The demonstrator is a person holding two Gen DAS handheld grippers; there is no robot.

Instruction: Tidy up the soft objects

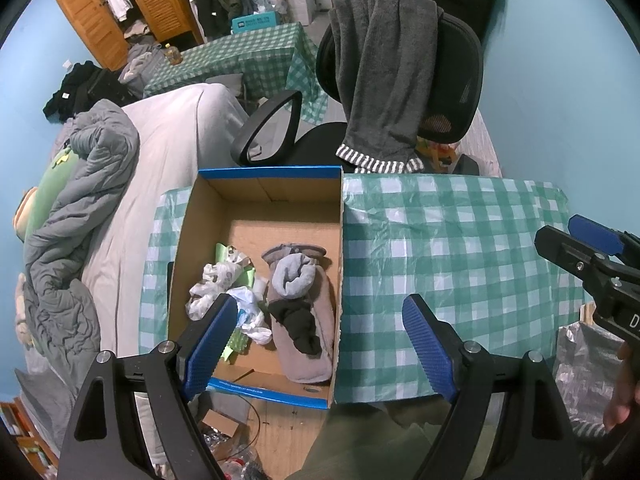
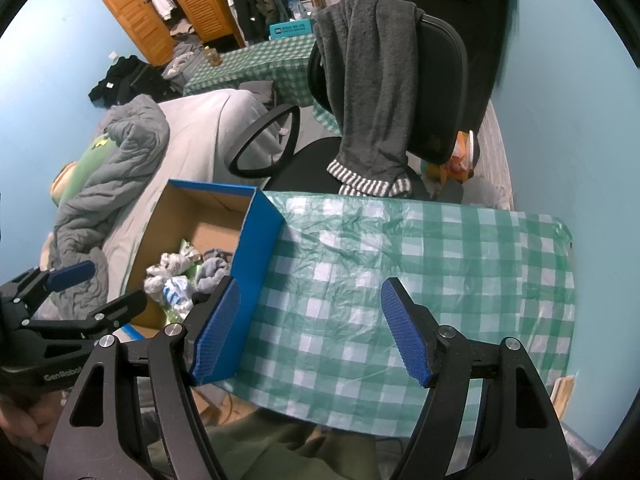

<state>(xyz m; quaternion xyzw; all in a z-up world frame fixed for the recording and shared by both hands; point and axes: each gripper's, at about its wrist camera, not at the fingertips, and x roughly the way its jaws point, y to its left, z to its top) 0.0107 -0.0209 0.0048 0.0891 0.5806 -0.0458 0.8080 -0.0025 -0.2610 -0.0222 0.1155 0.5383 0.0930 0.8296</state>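
Note:
A blue cardboard box (image 1: pixel 192 240) stands at the left end of the green checked table (image 1: pixel 460 260). Inside lie a grey-brown cloth (image 1: pixel 316 360), a rolled pale grey sock (image 1: pixel 294 276), a dark sock (image 1: pixel 300 326) and crumpled white plastic bags (image 1: pixel 216 292). My left gripper (image 1: pixel 320 344) hangs open above the box's near right corner, with nothing between its fingers. My right gripper (image 2: pixel 310 334) stands open over the bare tablecloth (image 2: pixel 400 260), just right of the box (image 2: pixel 260 248), and holds nothing. Each gripper shows in the other's view: the right gripper (image 1: pixel 568 236), the left gripper (image 2: pixel 100 288).
Behind the table stands a black office chair (image 1: pixel 460 80) with a dark grey towel (image 1: pixel 380 72) draped over its back. A bed (image 1: pixel 168 148) with a grey quilt (image 1: pixel 80 220) lies to the left. A second checked table (image 1: pixel 248 60) and a wooden wardrobe (image 1: pixel 120 8) stand further back.

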